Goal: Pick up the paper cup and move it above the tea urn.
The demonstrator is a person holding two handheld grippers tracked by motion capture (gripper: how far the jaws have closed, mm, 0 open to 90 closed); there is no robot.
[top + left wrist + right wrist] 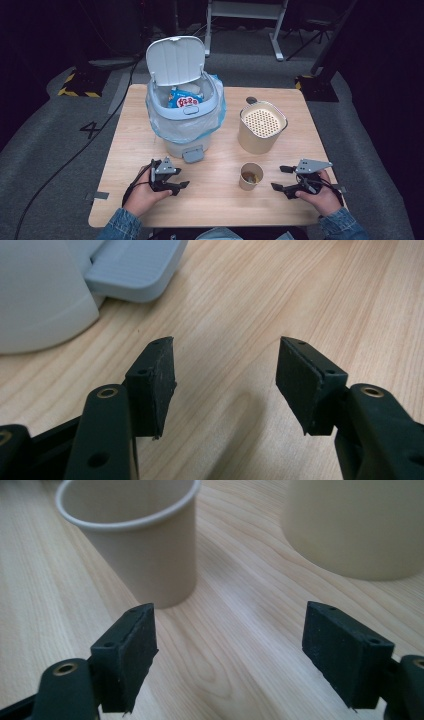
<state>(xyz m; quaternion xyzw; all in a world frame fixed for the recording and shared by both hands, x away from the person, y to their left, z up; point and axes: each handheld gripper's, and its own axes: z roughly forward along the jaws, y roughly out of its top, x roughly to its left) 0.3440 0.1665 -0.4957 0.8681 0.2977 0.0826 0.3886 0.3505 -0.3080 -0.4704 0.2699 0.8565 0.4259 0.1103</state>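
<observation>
Both claws sit low at the near edge of the wooden table [220, 200], w/ nothing between the jaws. Left gripper [181, 185] is near-left, jaws wide apart over bare wood; in its own view the left gripper [225, 380] looks at the bin's grey foot pedal [132, 267], which is a bit beyond the tips. Right gripper [280, 178] is near-right, also spread open, pointing left twd the small paper cup [250, 176]. In the right gripper view the right gripper [230, 655] has the cup [145, 545] just past the left jaw, not touching. Cup has some brownish stuff inside, can't tell what. White pedal bin [184, 105] is far-left, lid up, blue bag liner, snack packet on top. Beige canister [261, 127] w/ perforated lid is right of the bin, just behind the cup.
</observation>
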